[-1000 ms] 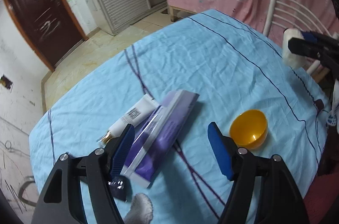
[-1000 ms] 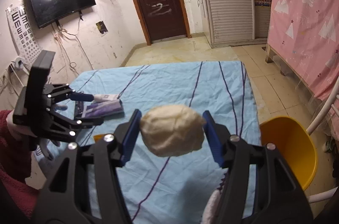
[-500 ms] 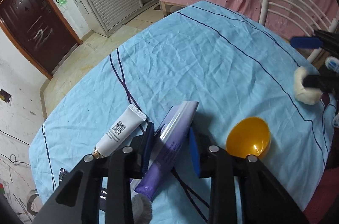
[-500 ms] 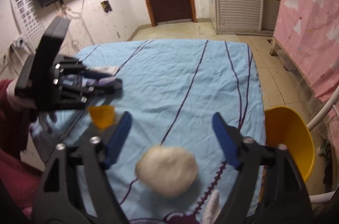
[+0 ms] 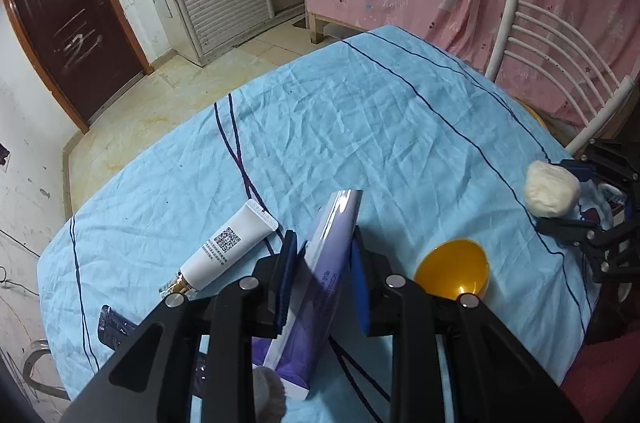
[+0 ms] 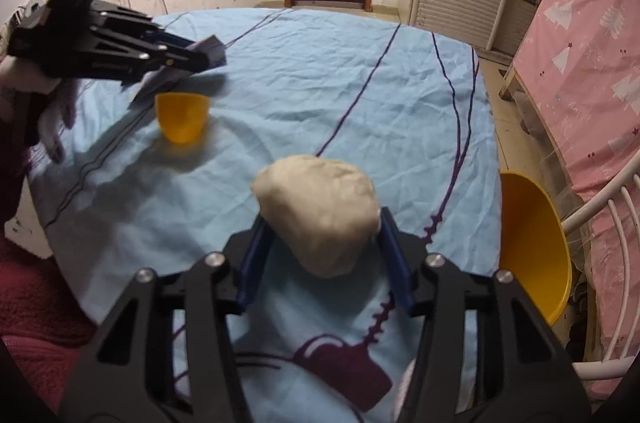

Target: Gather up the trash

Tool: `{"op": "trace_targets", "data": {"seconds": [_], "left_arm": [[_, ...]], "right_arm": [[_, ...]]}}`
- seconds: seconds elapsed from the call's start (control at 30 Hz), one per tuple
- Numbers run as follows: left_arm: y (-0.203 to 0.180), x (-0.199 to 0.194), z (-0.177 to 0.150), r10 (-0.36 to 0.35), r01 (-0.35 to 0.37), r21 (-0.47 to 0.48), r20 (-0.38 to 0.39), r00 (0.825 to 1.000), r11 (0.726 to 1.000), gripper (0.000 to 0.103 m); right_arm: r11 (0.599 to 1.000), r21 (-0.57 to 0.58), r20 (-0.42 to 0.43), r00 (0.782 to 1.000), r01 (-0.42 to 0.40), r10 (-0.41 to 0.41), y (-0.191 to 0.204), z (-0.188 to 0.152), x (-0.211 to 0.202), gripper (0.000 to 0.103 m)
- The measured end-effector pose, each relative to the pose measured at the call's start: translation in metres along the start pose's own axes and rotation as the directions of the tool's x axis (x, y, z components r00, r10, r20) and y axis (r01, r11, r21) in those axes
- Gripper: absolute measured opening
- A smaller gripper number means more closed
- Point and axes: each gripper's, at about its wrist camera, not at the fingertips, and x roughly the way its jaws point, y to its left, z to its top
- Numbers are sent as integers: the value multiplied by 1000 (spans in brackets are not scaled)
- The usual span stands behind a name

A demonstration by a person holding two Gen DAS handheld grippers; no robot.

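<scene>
On the desk, under one blue cloth, the count runs: one purple box, one white tube, one orange bowl, one pale lump and one dark wrapper. The left tool has its two blue pads pressed on the purple box, which is tilted off the cloth. The tube lies just beside it at 10 o'clock, the bowl near at 3 o'clock. The right tool is narrowed around the pale lump, both pads touching its sides. One yellow chair stands at that view's 3 o'clock.
</scene>
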Motion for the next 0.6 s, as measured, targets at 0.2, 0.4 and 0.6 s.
{"op": "trace_targets", "data": {"seconds": [0.2, 0.4, 0.6], "left_arm": [[-6, -10, 7, 7, -7, -2, 27, 1000, 1000, 17], [-15, -23, 20, 1, -1, 6, 63, 998, 1000, 17], [-44, -43, 49, -42, 36, 52, 132, 990, 998, 17]], "right_arm": [[998, 55, 81, 996, -42, 38, -12, 9, -12, 46], [990, 139, 145, 989, -13, -7, -43, 8, -30, 46], [966, 254, 177, 979, 52, -99, -90, -7, -49, 46]]}}
